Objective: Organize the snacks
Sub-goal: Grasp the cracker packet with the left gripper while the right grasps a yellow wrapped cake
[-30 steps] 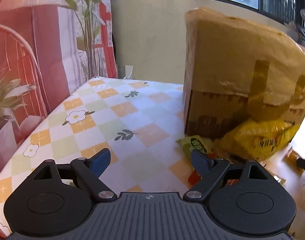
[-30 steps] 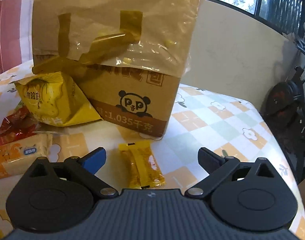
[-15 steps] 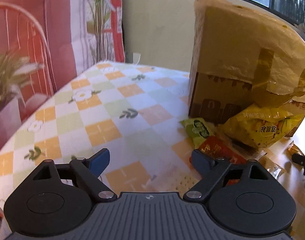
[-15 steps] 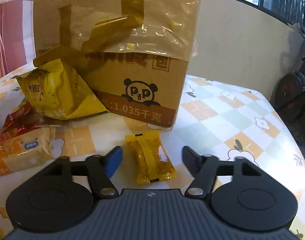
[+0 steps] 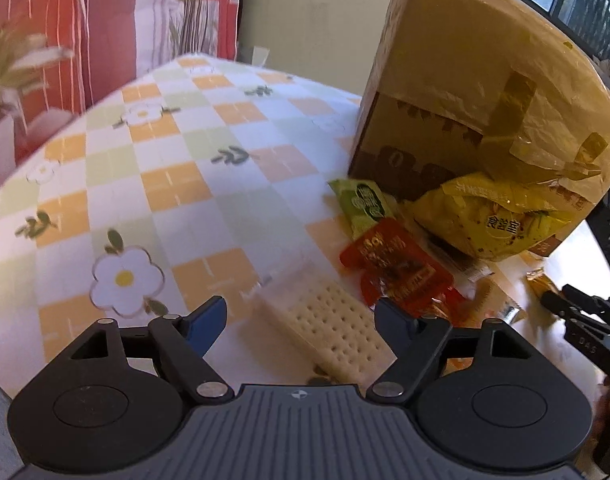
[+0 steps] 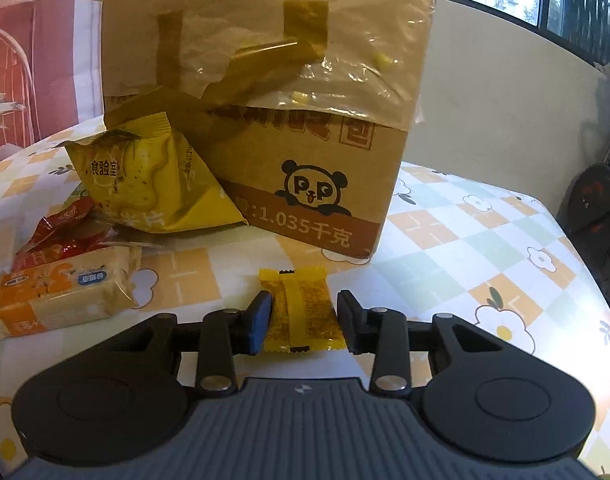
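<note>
In the right wrist view, a small yellow snack packet [image 6: 299, 310] lies flat on the checked tablecloth between my right gripper's [image 6: 304, 318] fingers, which stand close on both sides of it, not clamped. In the left wrist view, my left gripper [image 5: 301, 320] is open over a clear-wrapped cracker pack [image 5: 329, 328]. Beyond it lie a red packet [image 5: 397, 268], a green packet [image 5: 365, 206] and a yellow chip bag [image 5: 493, 220] leaning on the cardboard box [image 5: 465, 92]. The right gripper's fingertips [image 5: 561, 300] show at the right edge by the small packet [image 5: 539, 282].
The tall cardboard box [image 6: 289, 100] with a panda print, wrapped in taped plastic, stands mid-table. An orange biscuit pack [image 6: 65, 296], red packet [image 6: 61, 232] and yellow chip bag [image 6: 145, 188] lie left of the right gripper. The table's right edge [image 6: 585, 280] drops off nearby.
My right gripper's fingers have narrowed around the small yellow packet. My left gripper has moved forward and down over the cracker pack, staying open.
</note>
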A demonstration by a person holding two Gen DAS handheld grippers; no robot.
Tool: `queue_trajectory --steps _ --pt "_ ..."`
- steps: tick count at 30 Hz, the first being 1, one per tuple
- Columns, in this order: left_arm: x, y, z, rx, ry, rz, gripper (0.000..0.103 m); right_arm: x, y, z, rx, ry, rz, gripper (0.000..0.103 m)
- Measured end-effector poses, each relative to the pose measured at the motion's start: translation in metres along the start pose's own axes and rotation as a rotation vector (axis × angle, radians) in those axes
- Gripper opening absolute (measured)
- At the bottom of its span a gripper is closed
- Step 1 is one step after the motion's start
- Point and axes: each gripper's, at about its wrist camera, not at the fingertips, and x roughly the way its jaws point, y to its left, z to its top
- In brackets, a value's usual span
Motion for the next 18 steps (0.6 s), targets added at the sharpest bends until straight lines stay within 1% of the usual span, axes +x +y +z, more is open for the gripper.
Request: queue_trajectory --steps 4,7,11,12,15,18 --pt "0.003 0.000 -0.002 -0.028 0.024 -0.026 0.082 0.002 -0.002 0.000 0.011 0.016 0.022 0.038" --pt "0.008 0.000 -0.003 -0.048 0.037 -0.031 0.082 0.004 0.001 0.000 -0.005 0.025 0.038 0.039" --pt "0.016 -0.002 0.001 -0.047 0.014 -0.015 0.082 0.004 0.000 0.000 0.005 0.028 0.049 0.039" --pt "0.021 -0.003 0.003 -0.042 0.008 -0.008 0.081 0.004 -0.001 0.000 0.009 0.029 0.053 0.039" --pt "0.033 -0.003 0.008 -0.020 0.004 0.009 0.072 0.005 -0.002 0.000 0.014 0.031 0.057 0.039" --pt "0.040 -0.004 0.012 0.014 -0.025 0.003 0.069 0.005 -0.002 0.000 0.015 0.032 0.057 0.039"
